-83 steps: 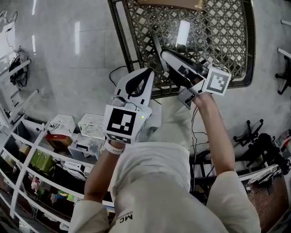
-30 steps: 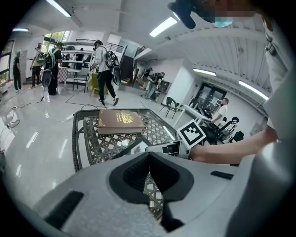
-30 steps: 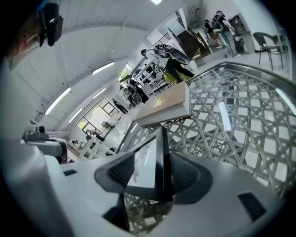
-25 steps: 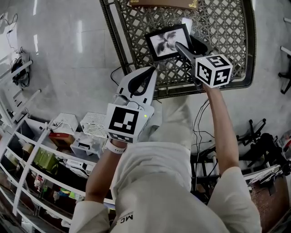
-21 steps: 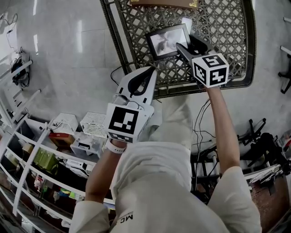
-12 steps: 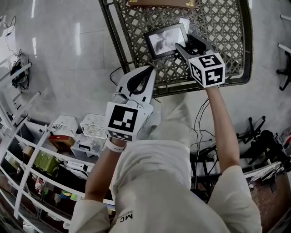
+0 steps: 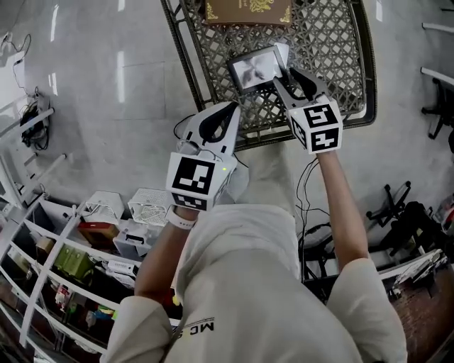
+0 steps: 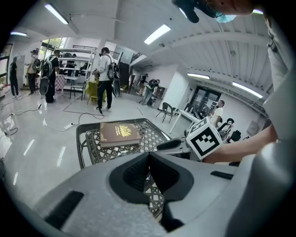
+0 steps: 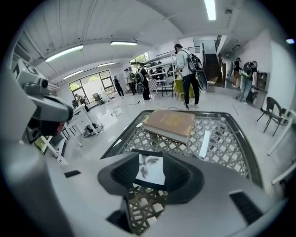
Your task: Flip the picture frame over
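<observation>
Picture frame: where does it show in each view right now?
Head view: picture frame top centre, picture side up on the lattice table.
Left gripper view: not in it.
Right gripper view: just below centre, lying on the table.
Shared landmark: the brown book at the table's far end.

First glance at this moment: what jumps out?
The picture frame lies picture-side up in the middle of the lattice table, with a brown book at the far end. The right gripper hangs by the frame's right edge, jaws apart, just now closing a little, gripping nothing. The left gripper, shut and empty, is at the table's near left corner.
</observation>
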{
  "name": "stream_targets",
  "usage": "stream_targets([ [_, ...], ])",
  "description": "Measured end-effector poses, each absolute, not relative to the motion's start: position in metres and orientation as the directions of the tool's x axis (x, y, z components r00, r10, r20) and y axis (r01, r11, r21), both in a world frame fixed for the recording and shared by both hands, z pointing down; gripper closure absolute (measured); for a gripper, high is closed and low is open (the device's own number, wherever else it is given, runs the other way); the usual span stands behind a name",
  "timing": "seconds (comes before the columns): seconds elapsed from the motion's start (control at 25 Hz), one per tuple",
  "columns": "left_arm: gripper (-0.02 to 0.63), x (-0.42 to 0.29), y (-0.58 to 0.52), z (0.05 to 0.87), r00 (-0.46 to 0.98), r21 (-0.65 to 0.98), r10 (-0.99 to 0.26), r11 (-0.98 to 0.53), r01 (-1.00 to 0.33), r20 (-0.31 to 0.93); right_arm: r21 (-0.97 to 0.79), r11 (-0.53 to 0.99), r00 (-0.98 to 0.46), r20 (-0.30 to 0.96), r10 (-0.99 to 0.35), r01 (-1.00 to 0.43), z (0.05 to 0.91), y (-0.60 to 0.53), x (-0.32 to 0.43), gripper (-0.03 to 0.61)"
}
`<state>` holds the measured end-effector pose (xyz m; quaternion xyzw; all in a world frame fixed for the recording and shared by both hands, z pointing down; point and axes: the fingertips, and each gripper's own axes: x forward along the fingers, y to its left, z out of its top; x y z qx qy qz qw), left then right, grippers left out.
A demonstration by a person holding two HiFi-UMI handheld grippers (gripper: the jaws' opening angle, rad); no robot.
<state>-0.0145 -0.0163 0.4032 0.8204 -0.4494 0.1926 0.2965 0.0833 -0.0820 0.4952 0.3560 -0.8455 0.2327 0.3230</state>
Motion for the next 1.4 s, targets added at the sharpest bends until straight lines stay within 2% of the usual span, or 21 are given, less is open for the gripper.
stream_targets([
  [0.12, 0.592, -0.016, -0.012, 0.386, 0.531, 0.307, -0.627, -0.437, -0.846, 0.570, -0.057, 0.632, -0.484, 0.697, -0.529, -0.773, 0.459, -0.075, 0.087, 0.504],
  [0.32, 0.594, -0.021, -0.008, 0.354, 0.548, 0.292, -0.643, -0.467, -0.834, 0.535, -0.014, 0.586, -0.453, 0.649, -0.611, -0.810, 0.406, -0.058, 0.085, 0.543],
  [0.64, 0.594, -0.023, 0.001, 0.313, 0.580, 0.273, -0.656, -0.517, -0.811, 0.482, -0.031, 0.505, -0.431, 0.569, -0.701, -0.863, 0.329, -0.028, 0.089, 0.558],
  [0.96, 0.594, -0.028, 0.006, 0.261, 0.612, 0.256, -0.682, -0.558, -0.789, 0.400, -0.009, 0.431, -0.391, 0.436, -0.810, -0.902, 0.249, -0.003, 0.094, 0.560],
  [1.4, 0.594, -0.038, 0.017, 0.235, 0.635, 0.233, -0.684, -0.593, -0.771, 0.358, -0.049, 0.421, -0.408, 0.376, -0.832, -0.906, 0.221, 0.027, 0.078, 0.560],
])
